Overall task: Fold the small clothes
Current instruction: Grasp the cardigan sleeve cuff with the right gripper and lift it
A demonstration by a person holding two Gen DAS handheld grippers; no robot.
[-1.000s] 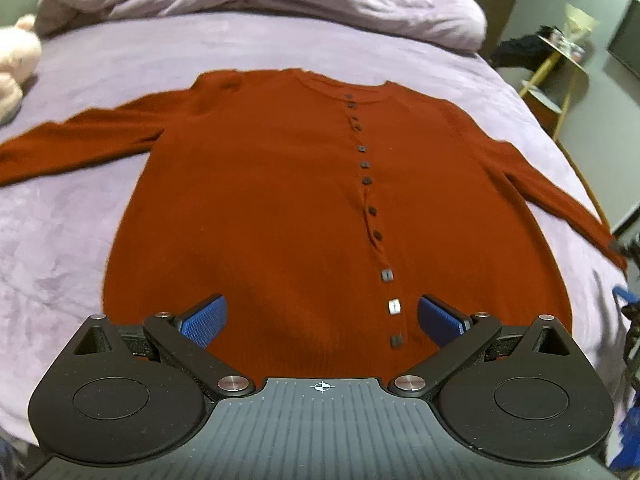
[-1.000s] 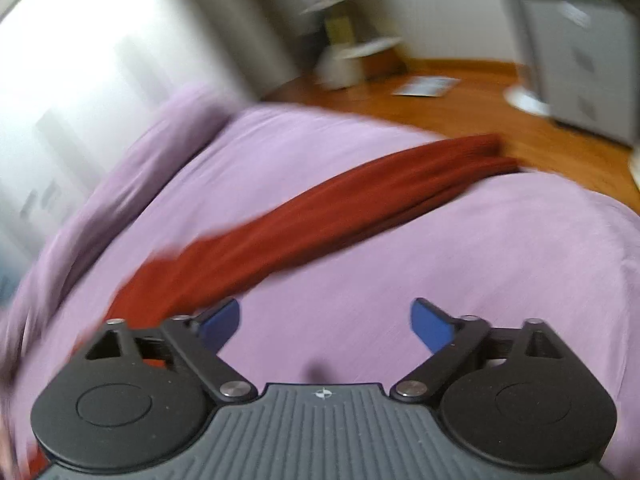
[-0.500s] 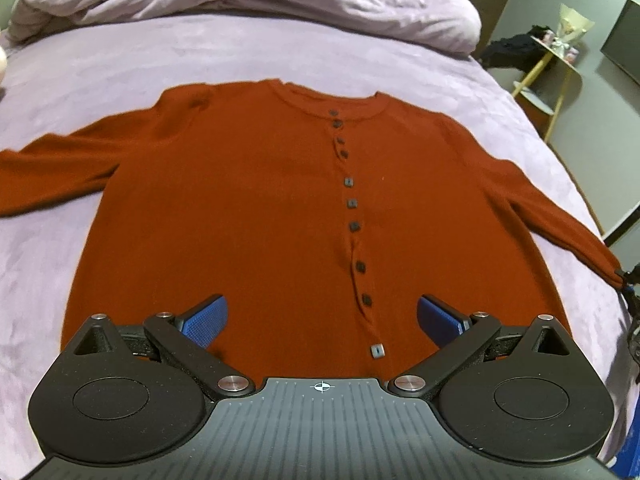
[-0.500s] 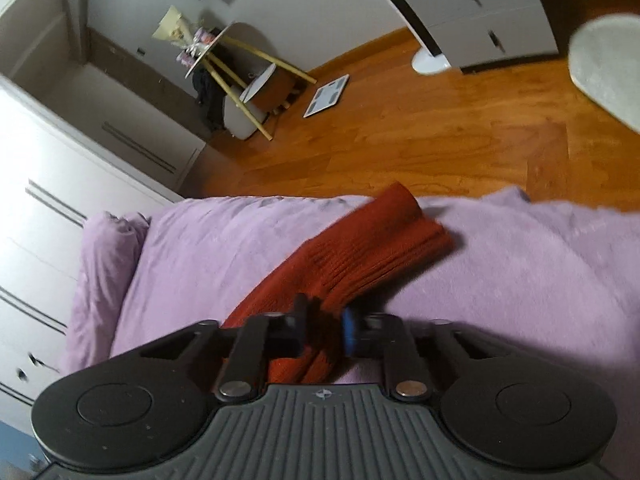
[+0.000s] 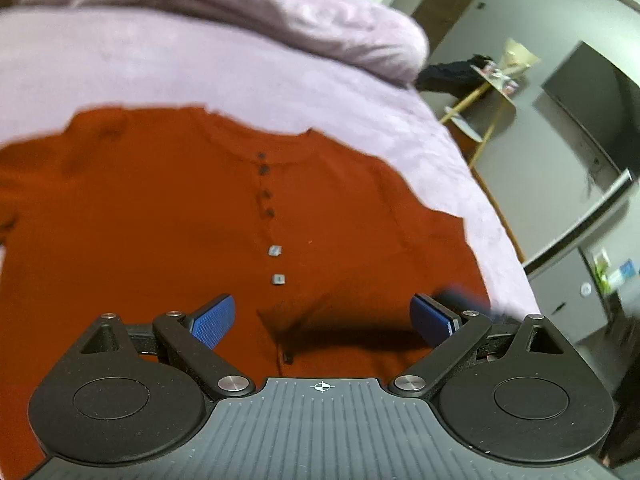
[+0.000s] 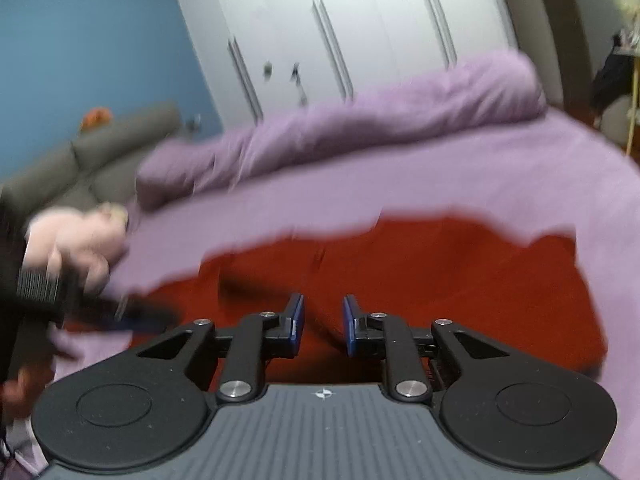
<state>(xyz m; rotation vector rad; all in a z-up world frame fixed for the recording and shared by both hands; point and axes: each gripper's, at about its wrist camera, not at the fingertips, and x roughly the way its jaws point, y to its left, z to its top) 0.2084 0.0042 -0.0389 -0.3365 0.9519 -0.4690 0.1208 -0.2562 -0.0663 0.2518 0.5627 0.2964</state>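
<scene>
A rust-red buttoned cardigan (image 5: 160, 220) lies flat, front up, on the purple bed. My left gripper (image 5: 322, 322) is open and empty, low over the cardigan's lower button placket. In the right wrist view the cardigan (image 6: 460, 272) shows with its right sleeve folded across the body. My right gripper (image 6: 323, 326) hovers over that red fabric with its jaws narrowly apart; red cloth fills the gap, and I cannot tell whether it is pinched. The right wrist view is blurred.
A rolled purple duvet (image 5: 240, 12) lies along the bed's far side. A pink plush toy (image 6: 80, 236) sits at the bed's left edge by a grey sofa (image 6: 80, 164). A side table (image 5: 492, 80) and floor lie past the bed's right edge.
My right gripper shut on the right sleeve cuff at the bed's edge and carried it over the cardigan's body. My left gripper moved forward and right, lower over the cardigan.
</scene>
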